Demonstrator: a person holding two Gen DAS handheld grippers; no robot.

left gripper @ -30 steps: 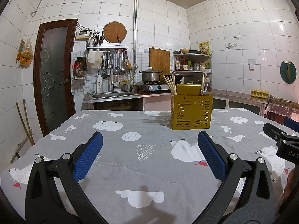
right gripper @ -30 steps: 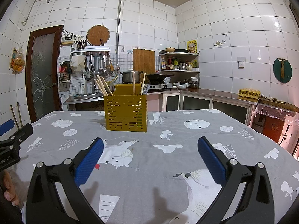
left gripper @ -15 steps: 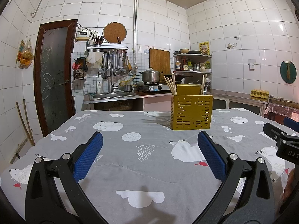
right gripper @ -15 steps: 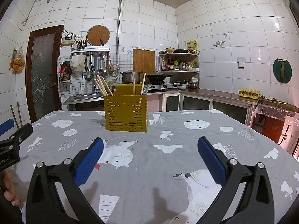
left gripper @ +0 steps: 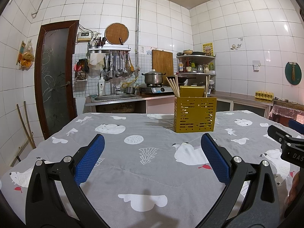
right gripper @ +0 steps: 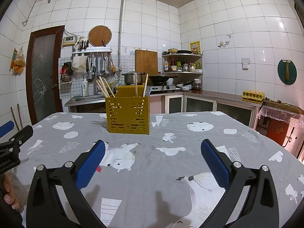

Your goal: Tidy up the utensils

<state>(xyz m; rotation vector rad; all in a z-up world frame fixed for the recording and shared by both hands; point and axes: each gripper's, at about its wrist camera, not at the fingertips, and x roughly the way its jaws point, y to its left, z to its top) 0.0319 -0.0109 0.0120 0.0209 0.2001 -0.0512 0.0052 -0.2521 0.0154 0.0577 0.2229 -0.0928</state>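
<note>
A yellow perforated utensil holder [left gripper: 195, 115] stands upright at the far side of the table, also in the right wrist view [right gripper: 128, 115]. Several wooden chopsticks [left gripper: 172, 86] stick up out of it, also seen from the right [right gripper: 104, 89]. My left gripper [left gripper: 152, 142] is open and empty, low over the cloth, well short of the holder. My right gripper [right gripper: 152, 142] is open and empty, also short of the holder. Each gripper shows at the edge of the other's view.
The table carries a grey cloth with white animal prints [left gripper: 148, 171]. Behind it are a sink counter [left gripper: 115, 97], a pot on a stove [left gripper: 153, 77], corner shelves [right gripper: 182, 64] and a dark door [left gripper: 55, 76] at the left.
</note>
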